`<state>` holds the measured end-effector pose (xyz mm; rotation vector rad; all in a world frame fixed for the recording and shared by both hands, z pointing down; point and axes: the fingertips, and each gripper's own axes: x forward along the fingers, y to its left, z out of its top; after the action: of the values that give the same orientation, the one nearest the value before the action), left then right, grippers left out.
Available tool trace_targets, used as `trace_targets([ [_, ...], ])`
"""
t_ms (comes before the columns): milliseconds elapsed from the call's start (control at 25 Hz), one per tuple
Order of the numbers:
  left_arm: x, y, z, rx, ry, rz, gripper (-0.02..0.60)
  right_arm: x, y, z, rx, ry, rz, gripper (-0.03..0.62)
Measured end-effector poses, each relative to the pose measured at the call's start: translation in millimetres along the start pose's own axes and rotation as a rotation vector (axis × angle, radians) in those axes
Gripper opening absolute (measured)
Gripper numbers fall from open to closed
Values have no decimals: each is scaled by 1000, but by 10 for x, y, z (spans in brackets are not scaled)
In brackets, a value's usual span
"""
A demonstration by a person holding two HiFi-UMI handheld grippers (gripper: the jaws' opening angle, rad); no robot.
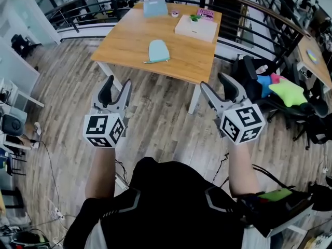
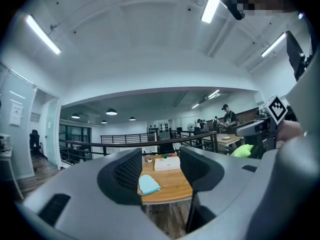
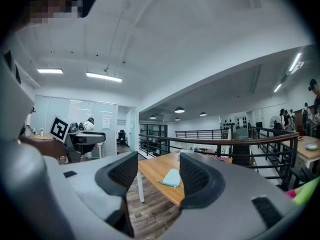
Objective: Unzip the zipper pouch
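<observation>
A light blue zipper pouch [image 1: 158,51] lies flat on the wooden table [image 1: 129,43], near its front edge, with a thin pull cord sticking out at its left. Both grippers are held over the floor, well short of the table. My left gripper [image 1: 117,90] is open and empty, and so is my right gripper [image 1: 220,88]. In the left gripper view the pouch [image 2: 148,185] shows far off between the open jaws of the left gripper [image 2: 160,171]. The right gripper view also frames the pouch [image 3: 171,178] between the jaws of the right gripper [image 3: 159,174].
A white box [image 1: 196,27], a light blue folder [image 1: 155,8] and small items sit at the table's far side. A curved black railing [image 1: 78,1] runs behind the table. A chair with green and pink cushions [image 1: 282,92] stands at the right. Wood floor lies between me and the table.
</observation>
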<state>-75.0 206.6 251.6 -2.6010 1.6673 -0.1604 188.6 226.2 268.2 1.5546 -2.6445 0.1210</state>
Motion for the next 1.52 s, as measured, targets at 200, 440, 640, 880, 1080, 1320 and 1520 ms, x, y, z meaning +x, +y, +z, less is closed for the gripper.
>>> trace_targets([
  [200,111,-70,-119,8,24,4,244,108,-132,-101,10,7,22,268],
  [440,438,83,-179,-18,-3,-19,242,392,-188,-127,-14,21,22,267],
  [640,883,454,-234,-41,-12,-76,242,908,-206,-30,-36,26,10,265],
  [880,1445,1024,-222,-43,-18,-122,242,1613,-271,67,-32,42,-25,265],
  [1080,1781,1486,-273,-51,-15,-144,242,2135,-222,89,-32,59,-40,261],
  [1320,2060,1877,-356,-62,-20,-178,242,2649,-164,86,-34,84,-50,259],
  [1520,2197,2225,-452,-72,-15,-202,242,2969,-183,44,-44,106,-64,255],
])
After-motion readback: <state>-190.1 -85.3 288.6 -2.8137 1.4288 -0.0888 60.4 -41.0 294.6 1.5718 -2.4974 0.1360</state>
